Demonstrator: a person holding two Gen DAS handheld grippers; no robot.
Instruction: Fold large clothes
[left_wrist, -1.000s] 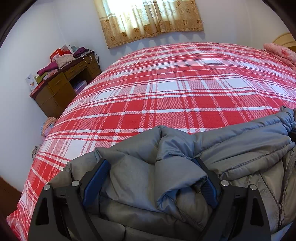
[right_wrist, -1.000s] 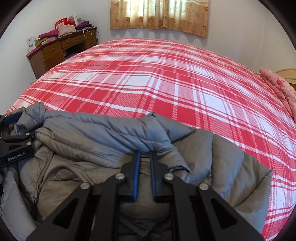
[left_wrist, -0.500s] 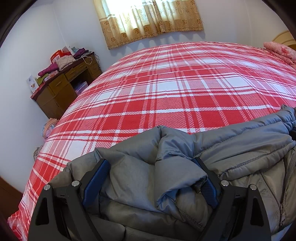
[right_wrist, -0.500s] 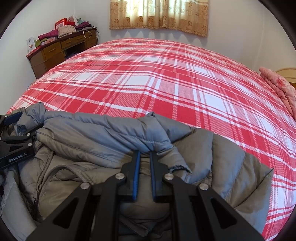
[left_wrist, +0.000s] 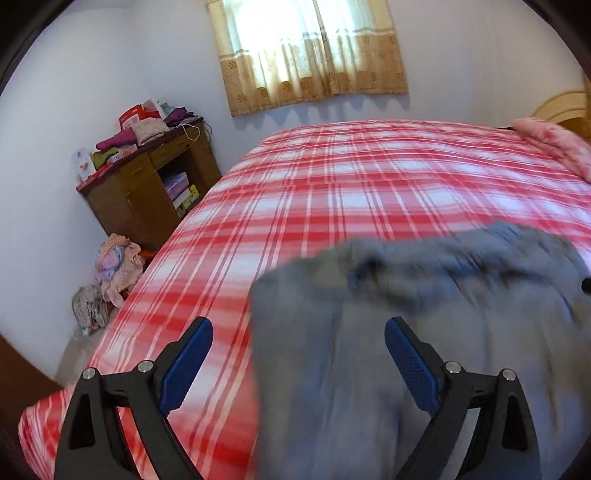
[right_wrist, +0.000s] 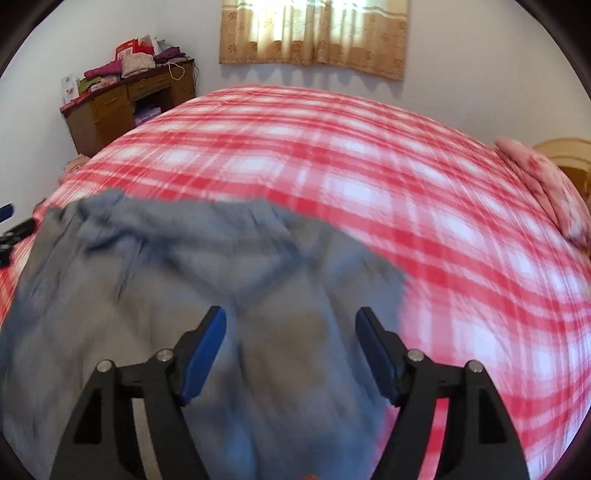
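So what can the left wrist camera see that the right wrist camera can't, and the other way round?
Only the left wrist view shows the heap of clothes on the floor beside the bed, and the open left gripper up close. Only the right wrist view shows the right gripper, its jaws opening with nothing pinched between them. Both show the grey padded jacket lying on the red plaid bed, the wooden desk piled with things, the curtain and the pink bedding.

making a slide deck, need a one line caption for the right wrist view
Right gripper, jaws opening with nothing pinched, above a grey puffer jacket lying on a red plaid bedsheet.
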